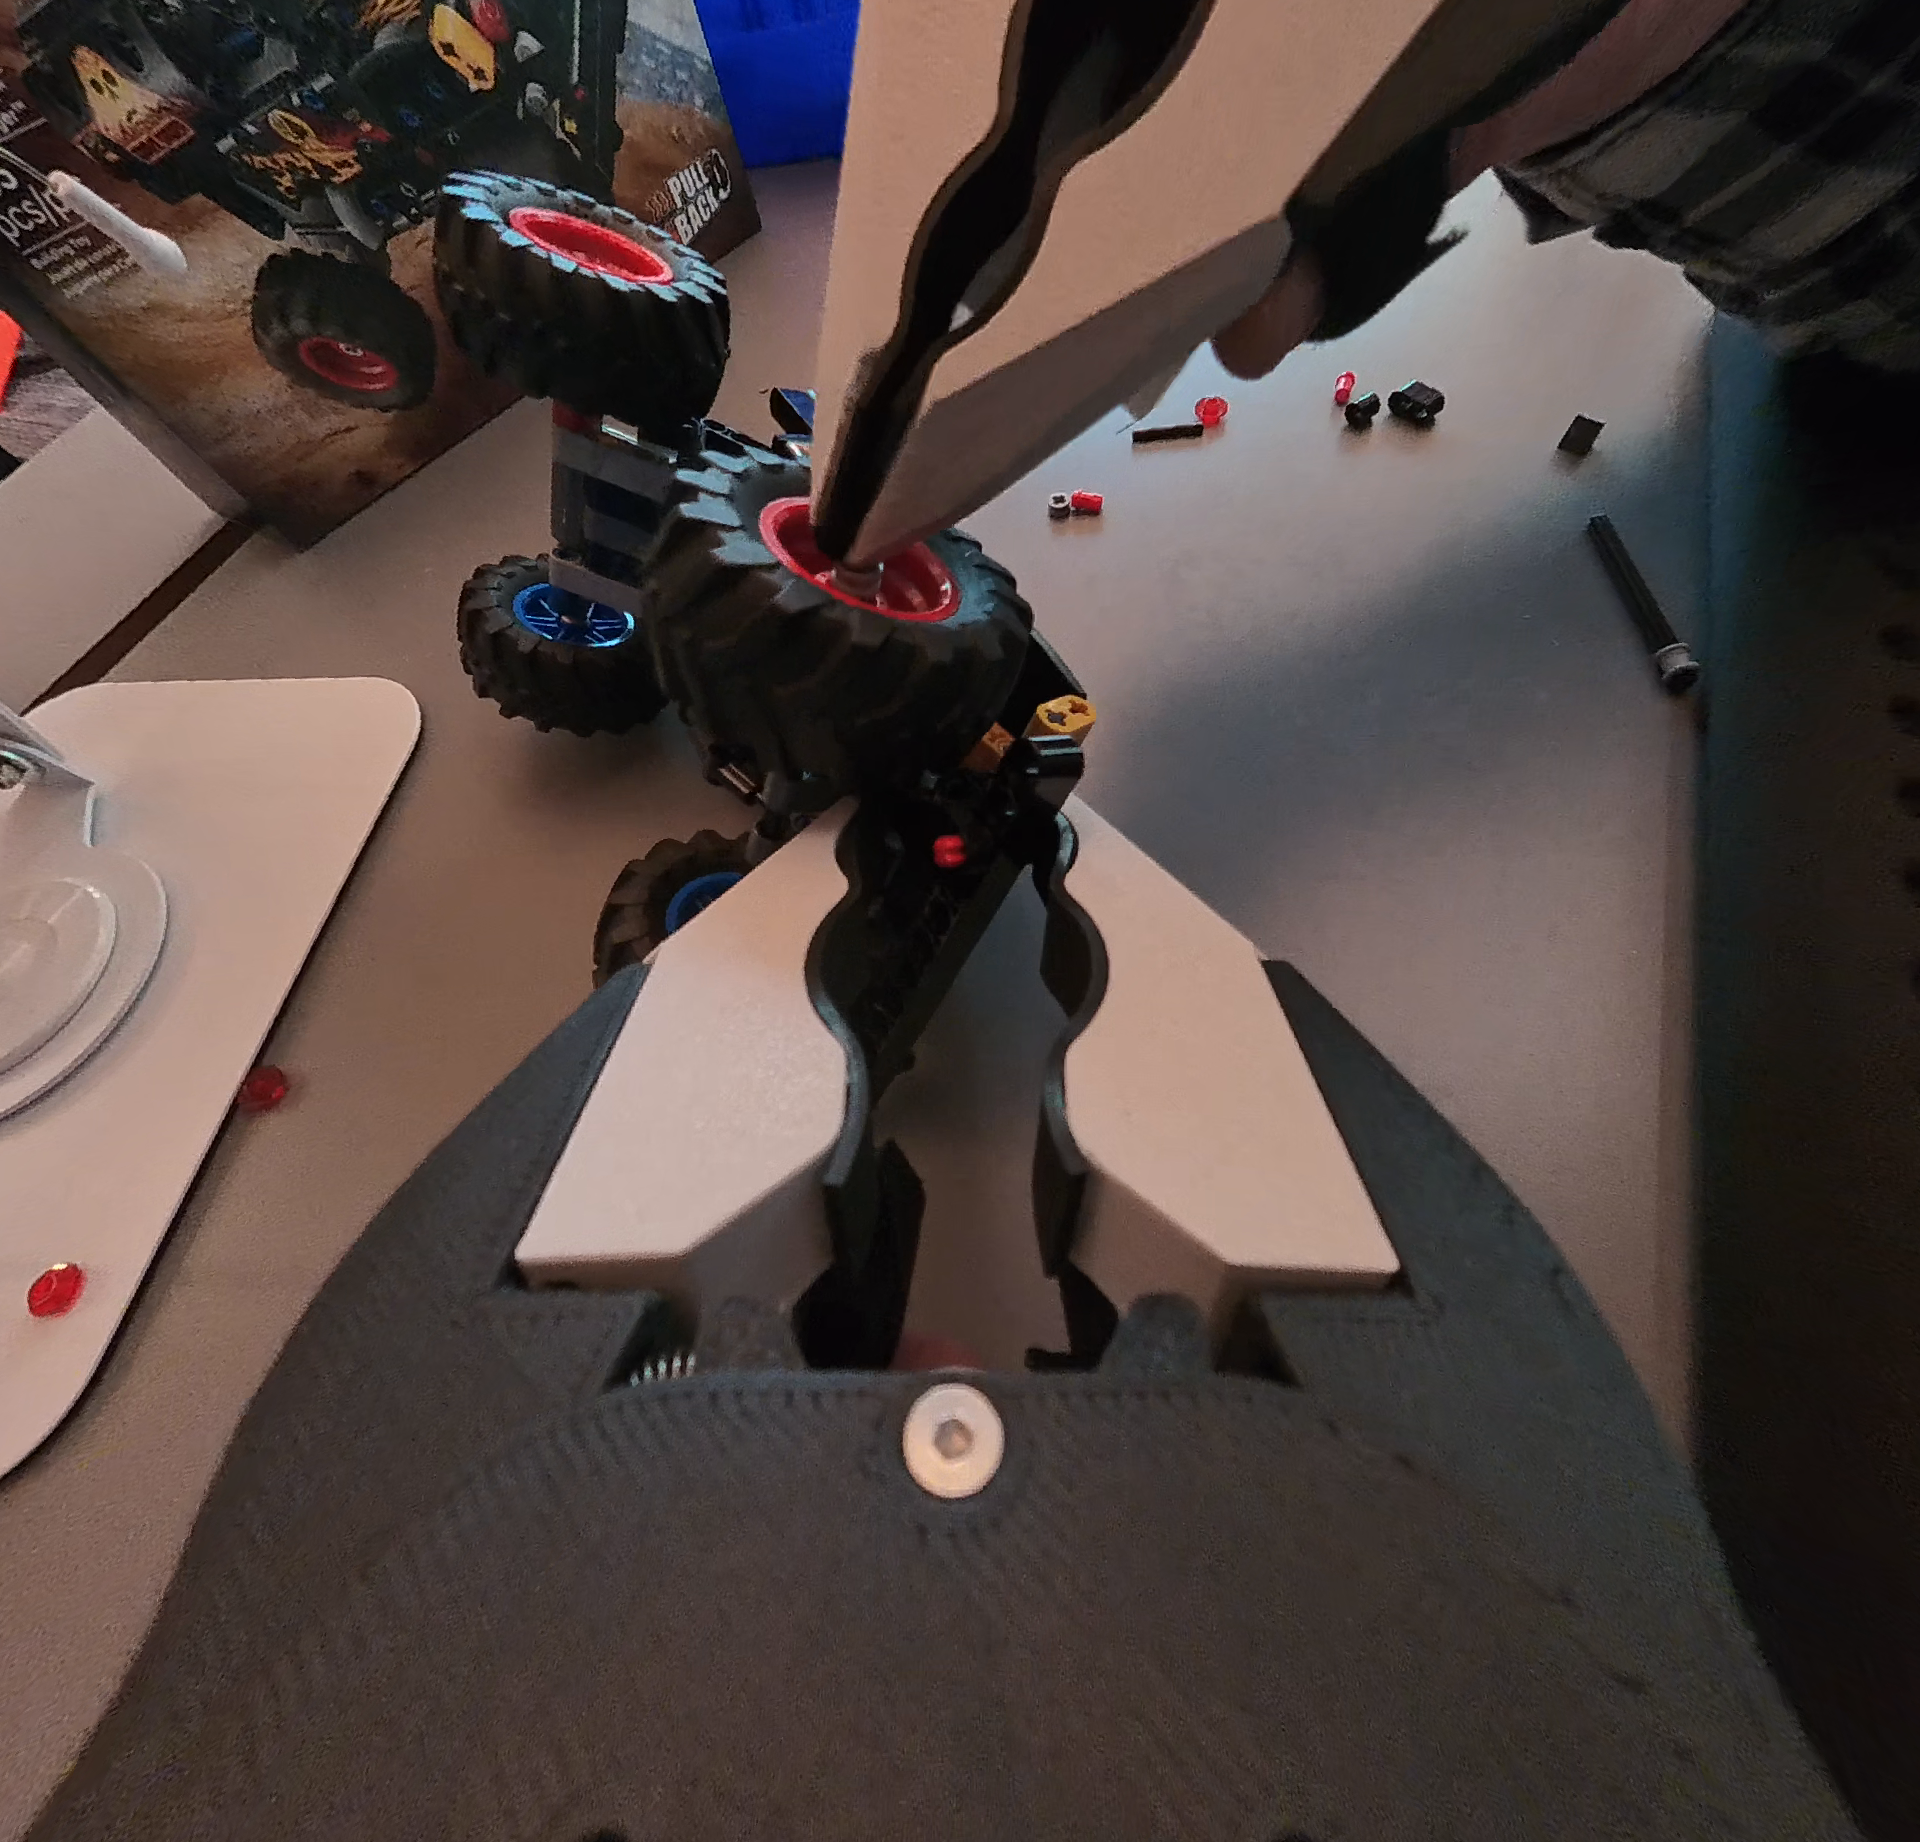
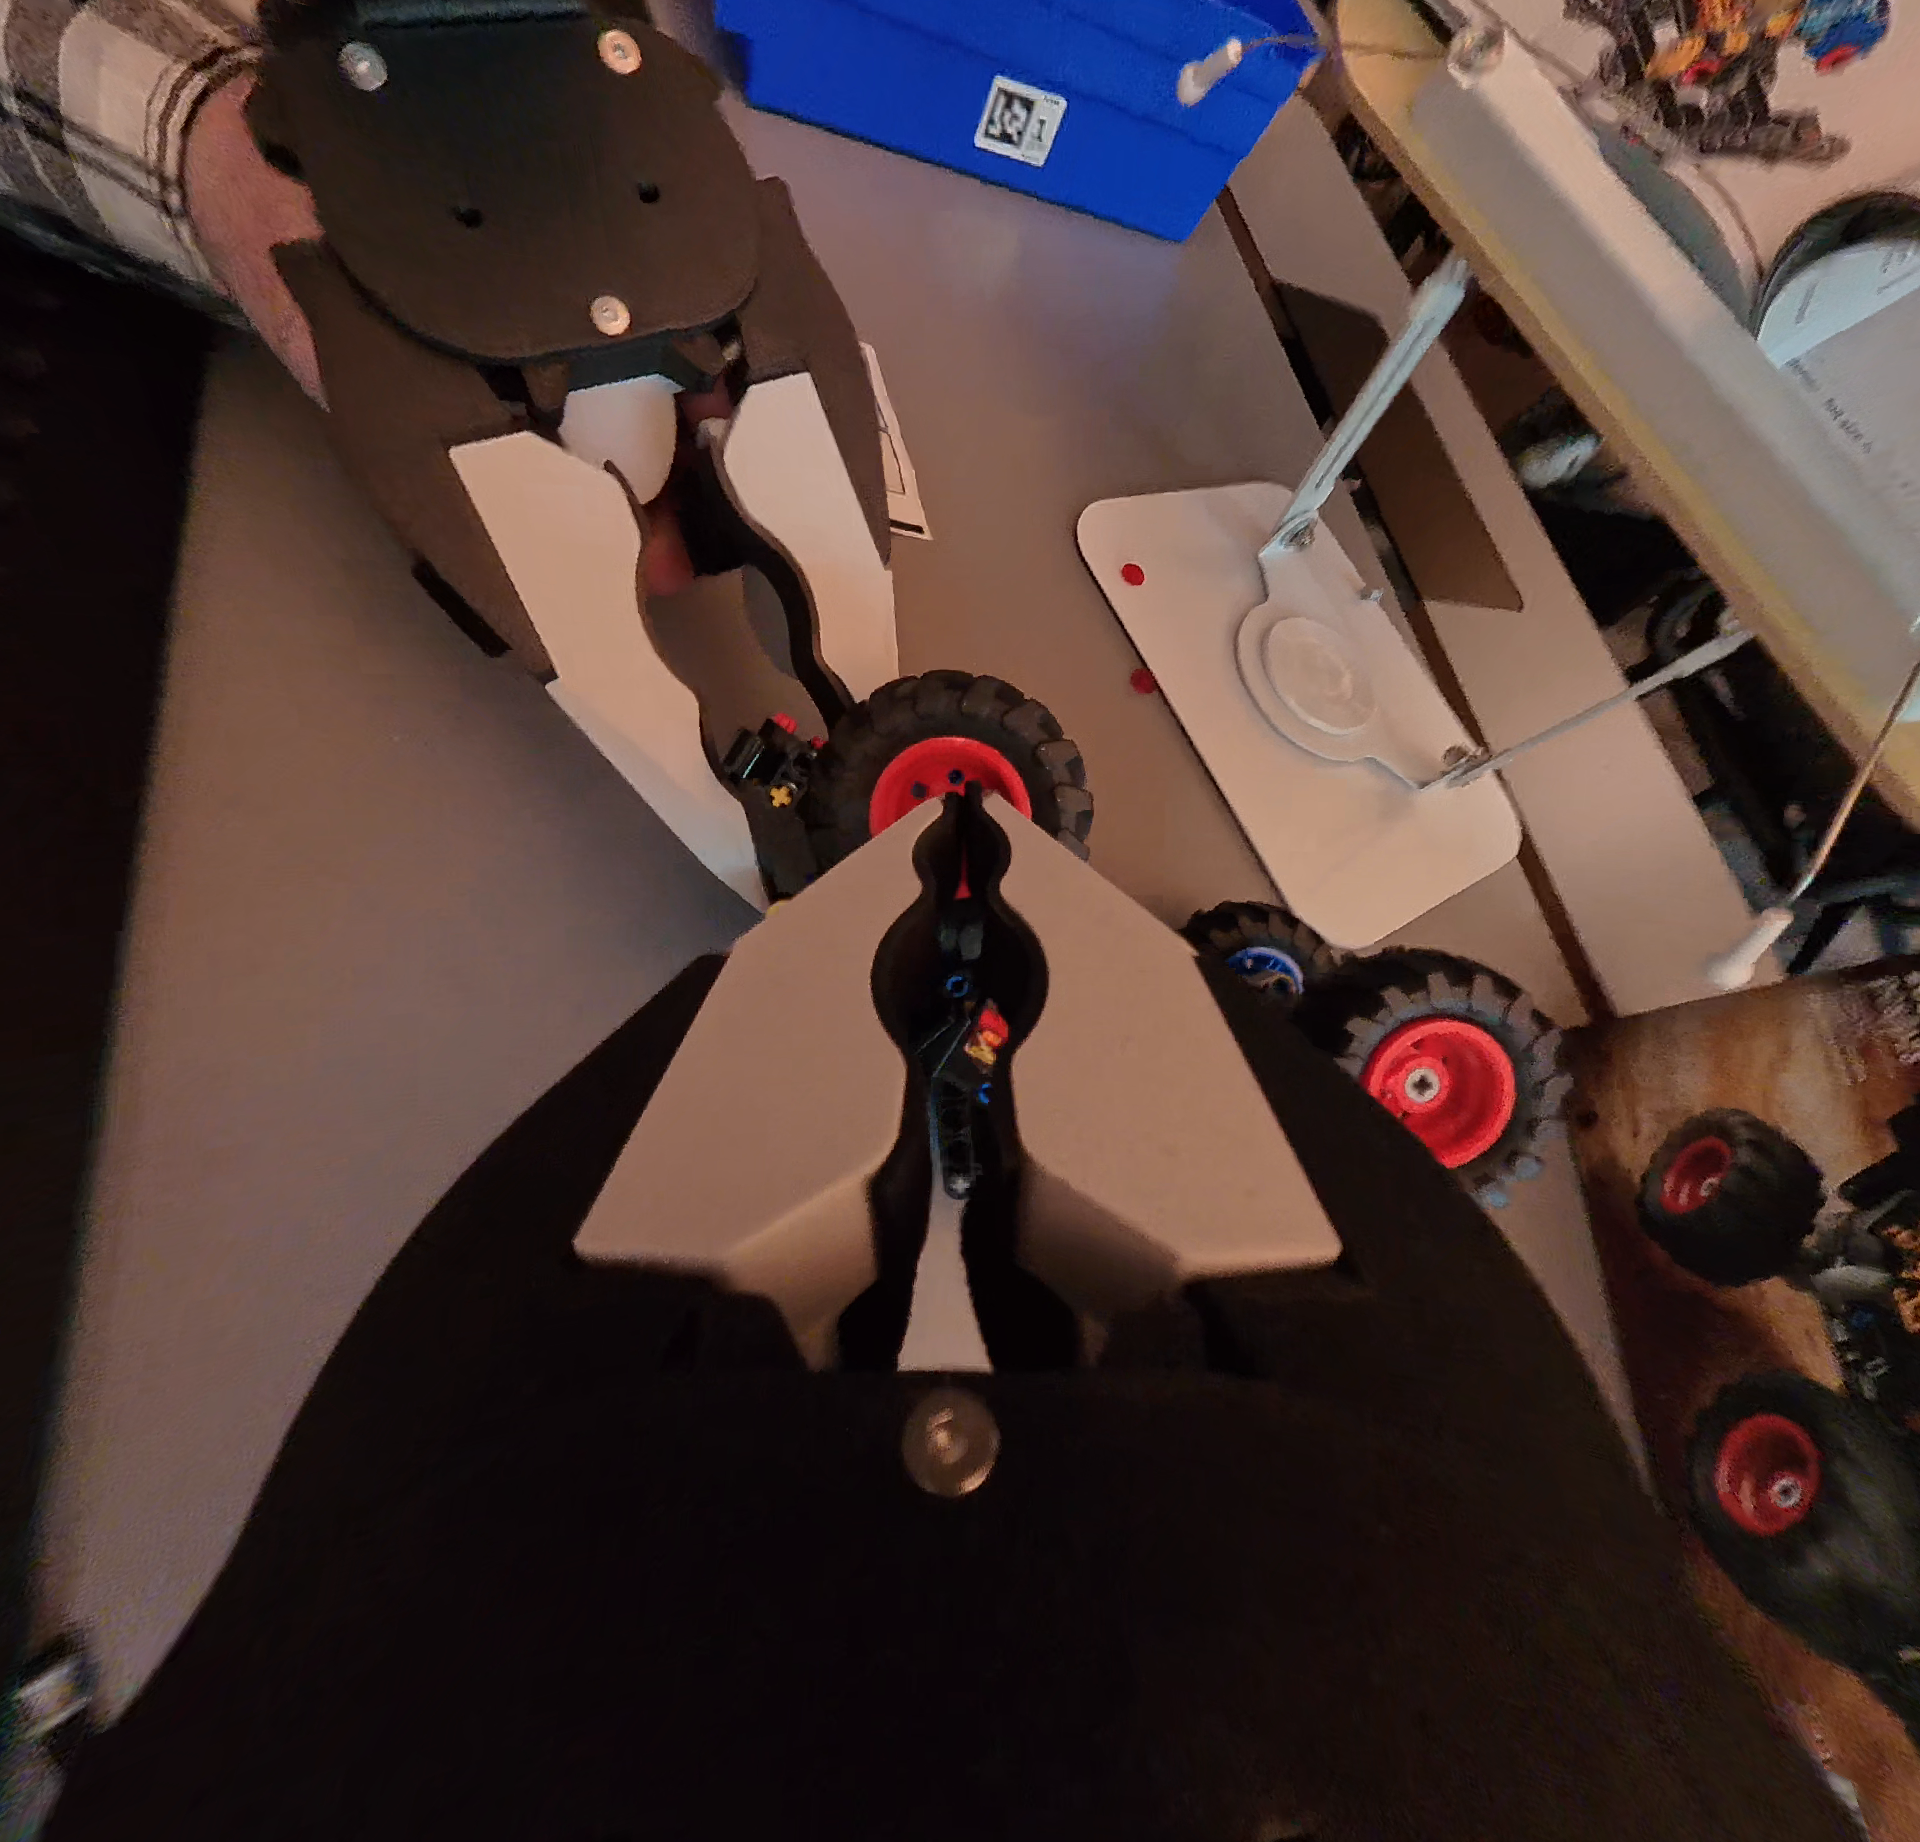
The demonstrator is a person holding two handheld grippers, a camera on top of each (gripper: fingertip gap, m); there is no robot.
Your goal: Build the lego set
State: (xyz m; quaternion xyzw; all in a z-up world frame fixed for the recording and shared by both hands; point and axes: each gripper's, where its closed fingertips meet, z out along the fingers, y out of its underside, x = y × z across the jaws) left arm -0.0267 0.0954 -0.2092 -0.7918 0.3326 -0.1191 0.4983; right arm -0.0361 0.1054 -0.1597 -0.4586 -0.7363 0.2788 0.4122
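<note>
A part-built lego truck [image 1: 644, 504] lies tilted on the grey table. It has two big red-hub wheels and two small blue-hub wheels [image 1: 566, 629]. My left gripper [image 1: 945, 831] is shut on the truck's black chassis end and holds it; it also shows in the right wrist view [image 2: 784, 784]. My right gripper [image 2: 961, 805] is shut, with its tips pressed on the centre of the near red-hub wheel [image 2: 951, 732]. It comes in from the top of the left wrist view [image 1: 844, 545] onto that wheel [image 1: 883, 680]. A small grey stub shows under its tips. The other red-hub wheel [image 1: 582, 286] points up.
The set's box [image 1: 312, 182] stands behind the truck, with a blue bin [image 1: 769, 36] beyond it. A white stand base [image 1: 208, 909] lies at the left with red round studs [image 1: 54, 1288] by it. Loose small pieces [image 1: 1382, 405] and a long black axle [image 1: 1642, 597] lie at the right near the table edge. My right fingertips sit around 5 centimetres from my left ones.
</note>
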